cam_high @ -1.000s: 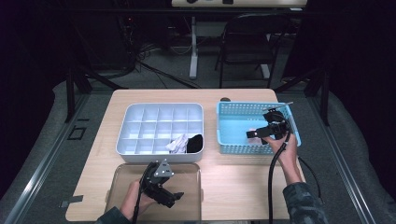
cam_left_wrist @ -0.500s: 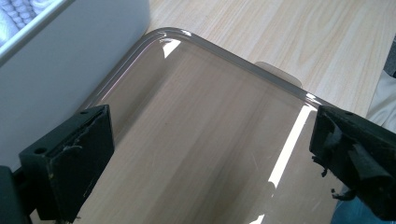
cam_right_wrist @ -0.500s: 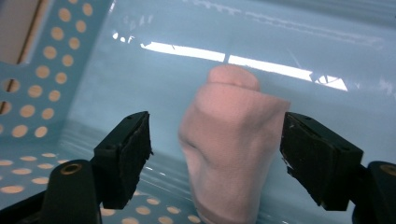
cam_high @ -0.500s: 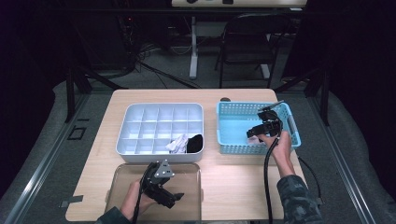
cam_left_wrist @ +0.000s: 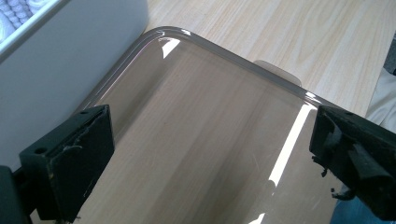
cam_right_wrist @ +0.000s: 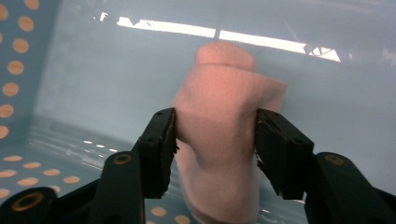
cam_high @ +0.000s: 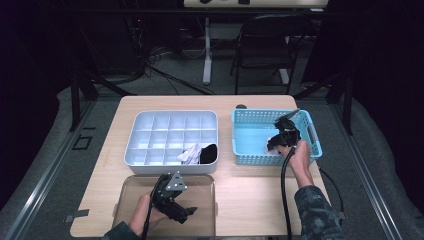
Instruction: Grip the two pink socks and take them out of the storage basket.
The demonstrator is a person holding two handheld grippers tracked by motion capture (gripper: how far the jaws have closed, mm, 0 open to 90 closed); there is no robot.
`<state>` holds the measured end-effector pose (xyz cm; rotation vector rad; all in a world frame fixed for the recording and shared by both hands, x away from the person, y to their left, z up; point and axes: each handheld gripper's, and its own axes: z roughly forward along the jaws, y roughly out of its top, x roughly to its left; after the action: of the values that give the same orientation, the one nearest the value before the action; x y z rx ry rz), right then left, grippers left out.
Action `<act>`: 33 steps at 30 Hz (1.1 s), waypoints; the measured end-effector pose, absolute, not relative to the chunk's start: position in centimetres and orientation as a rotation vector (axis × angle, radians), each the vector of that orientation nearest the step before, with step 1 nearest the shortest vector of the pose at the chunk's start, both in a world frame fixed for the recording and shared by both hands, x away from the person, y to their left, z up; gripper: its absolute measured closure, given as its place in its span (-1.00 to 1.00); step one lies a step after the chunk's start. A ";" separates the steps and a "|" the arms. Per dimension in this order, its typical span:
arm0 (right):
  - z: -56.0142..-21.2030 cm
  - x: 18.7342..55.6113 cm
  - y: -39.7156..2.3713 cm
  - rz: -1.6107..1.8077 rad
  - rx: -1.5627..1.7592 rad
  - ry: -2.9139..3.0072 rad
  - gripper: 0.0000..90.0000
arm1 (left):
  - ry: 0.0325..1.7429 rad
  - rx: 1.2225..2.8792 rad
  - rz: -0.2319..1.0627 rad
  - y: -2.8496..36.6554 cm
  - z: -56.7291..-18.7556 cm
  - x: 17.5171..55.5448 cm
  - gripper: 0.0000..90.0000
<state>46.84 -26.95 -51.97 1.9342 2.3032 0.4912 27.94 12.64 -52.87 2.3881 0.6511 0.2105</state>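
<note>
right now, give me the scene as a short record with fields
right gripper: in the blue basket, jaws have just been closing, pads against a rolled pink cloth
left gripper: open, over the clear lid, nothing between the jaws
white divided tray: a white and a black cloth item in its near row
table: light wood

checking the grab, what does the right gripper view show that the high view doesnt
Right gripper view: a rolled pink cloth sits between the right tongs, whose jaws have just been closing and now press both its sides, above the basket's pale floor.

High view: the wooden table, the white divided tray holding a white and a black cloth, the clear lid under the left tongs, and both forearms.

Both: the blue perforated basket and the right tongs inside it.
</note>
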 end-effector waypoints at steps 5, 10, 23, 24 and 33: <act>-52.1 47.0 -26.8 0.441 1.955 2.316 0.41 | 0.654 2.389 0.214 12.7 -52.8 27.9 -0.99; -52.4 47.1 -26.9 0.437 1.973 2.309 0.58 | 0.651 2.392 0.211 12.7 -52.9 27.9 -0.99; -50.9 47.1 -27.5 0.456 1.932 2.333 0.63 | 0.650 2.393 0.214 12.7 -52.8 27.9 -0.99; -50.7 47.1 -27.5 0.471 1.926 2.326 0.63 | 0.652 2.391 0.214 12.7 -52.9 27.9 -0.99; -48.7 47.5 -27.4 0.477 1.879 2.309 0.63 | 0.648 2.398 0.226 12.6 -52.8 27.9 -0.99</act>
<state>47.47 -27.36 -48.72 1.8792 2.3091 0.4774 27.92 12.65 -52.82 2.3977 0.6485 0.2261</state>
